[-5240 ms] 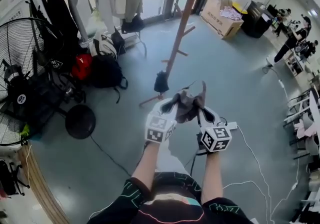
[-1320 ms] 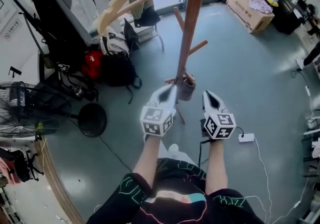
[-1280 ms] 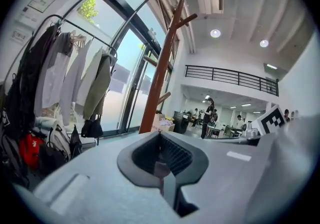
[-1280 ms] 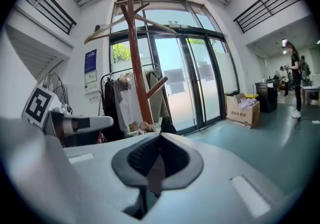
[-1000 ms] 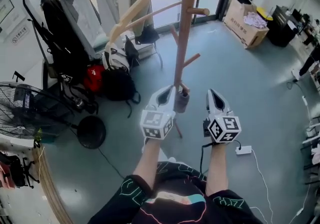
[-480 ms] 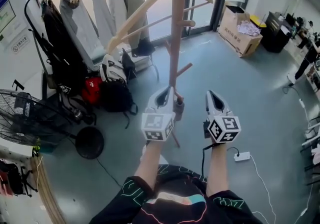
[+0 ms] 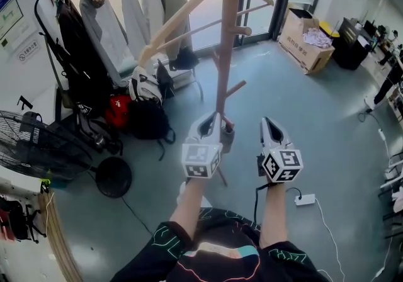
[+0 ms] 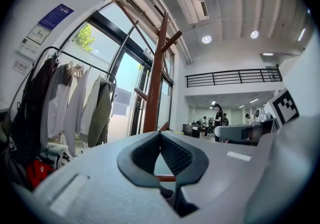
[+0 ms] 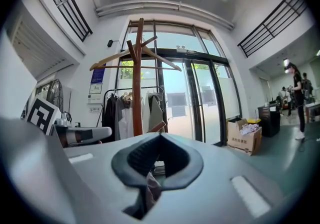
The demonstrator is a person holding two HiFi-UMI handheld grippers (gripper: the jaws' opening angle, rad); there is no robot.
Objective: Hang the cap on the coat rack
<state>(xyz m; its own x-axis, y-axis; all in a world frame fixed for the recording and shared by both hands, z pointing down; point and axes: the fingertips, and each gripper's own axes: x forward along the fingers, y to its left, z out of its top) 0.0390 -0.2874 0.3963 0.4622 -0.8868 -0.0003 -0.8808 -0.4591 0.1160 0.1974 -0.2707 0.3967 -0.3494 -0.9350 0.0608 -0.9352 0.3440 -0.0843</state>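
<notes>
left gripper [image 7: 212, 118] is holding its jaws pressed together on nothing, tip just beside the cap [image 7: 227, 140] | right gripper [image 7: 267, 123] is holding its jaws together too, empty, apart from the cap | cap is hanging low on the coat rack [image 7: 225, 54], between both grippers | garments [image 7: 126, 7] are hanging behind, left

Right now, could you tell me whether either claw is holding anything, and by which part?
Nothing is held: the left claw and right claw are both shut and empty; the grey-brown fabric cap hangs on the wooden coat rack.
</notes>
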